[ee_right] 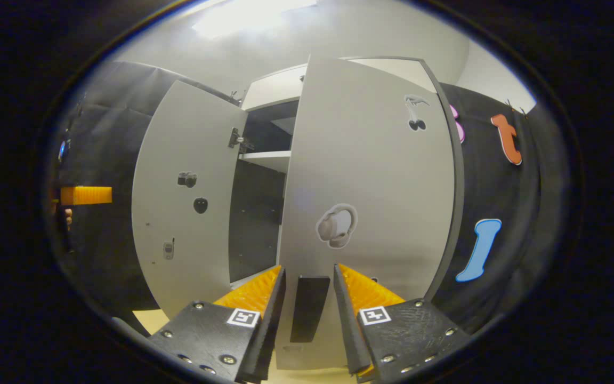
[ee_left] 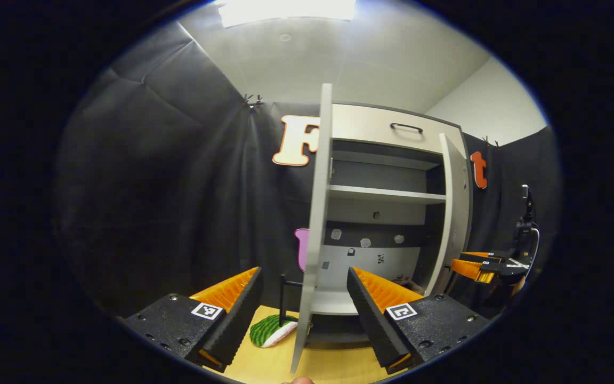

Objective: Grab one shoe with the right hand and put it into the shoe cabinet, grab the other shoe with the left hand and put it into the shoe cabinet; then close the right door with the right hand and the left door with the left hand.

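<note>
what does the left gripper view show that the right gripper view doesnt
Left gripper view: the left door seen edge-on between the open left gripper, the drawer handle on top, stickers on the cabinet's back panel, and a watermelon-patterned item on the wooden surface.

Right gripper view: the right door from its outer face with a headphone sticker, and its dark handle standing between the open right gripper.

Both: the cabinet's shelf, both doors open, and the other gripper far off.

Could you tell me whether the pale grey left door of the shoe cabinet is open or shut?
Open. The pale grey left door stands edge-on between the left gripper fingers, swung away from the cabinet's white shelf.
</note>
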